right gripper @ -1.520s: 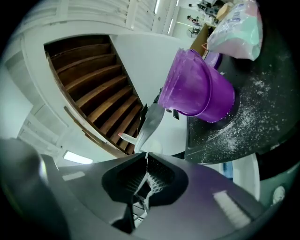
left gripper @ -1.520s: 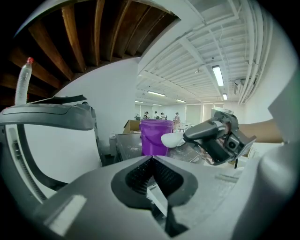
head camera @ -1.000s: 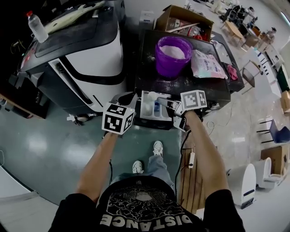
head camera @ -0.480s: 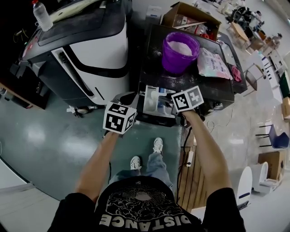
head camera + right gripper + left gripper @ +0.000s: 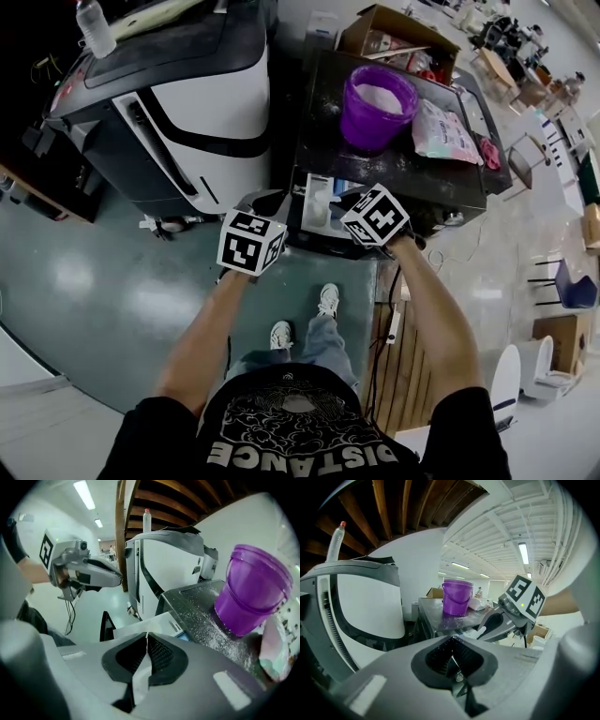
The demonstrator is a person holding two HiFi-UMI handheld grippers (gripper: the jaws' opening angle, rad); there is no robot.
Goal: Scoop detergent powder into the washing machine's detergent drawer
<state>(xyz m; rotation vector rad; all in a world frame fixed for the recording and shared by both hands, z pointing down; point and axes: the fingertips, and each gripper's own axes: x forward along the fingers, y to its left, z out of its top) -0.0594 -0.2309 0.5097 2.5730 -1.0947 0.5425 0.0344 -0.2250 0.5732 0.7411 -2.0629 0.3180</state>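
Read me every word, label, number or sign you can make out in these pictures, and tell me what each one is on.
"DISTANCE": on the person's black T-shirt, upside down in the head view.
Marker cubes on the grippers: black and white square patterns only, no words.
Pouch beside the purple bucket: print too blurred to read.
Cardboard box: print too small to read.
Nothing else is readable.

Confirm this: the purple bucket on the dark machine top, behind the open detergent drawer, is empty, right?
Not empty. The head view shows the purple bucket holding white powder; it does stand on the dark machine top behind the open detergent drawer.
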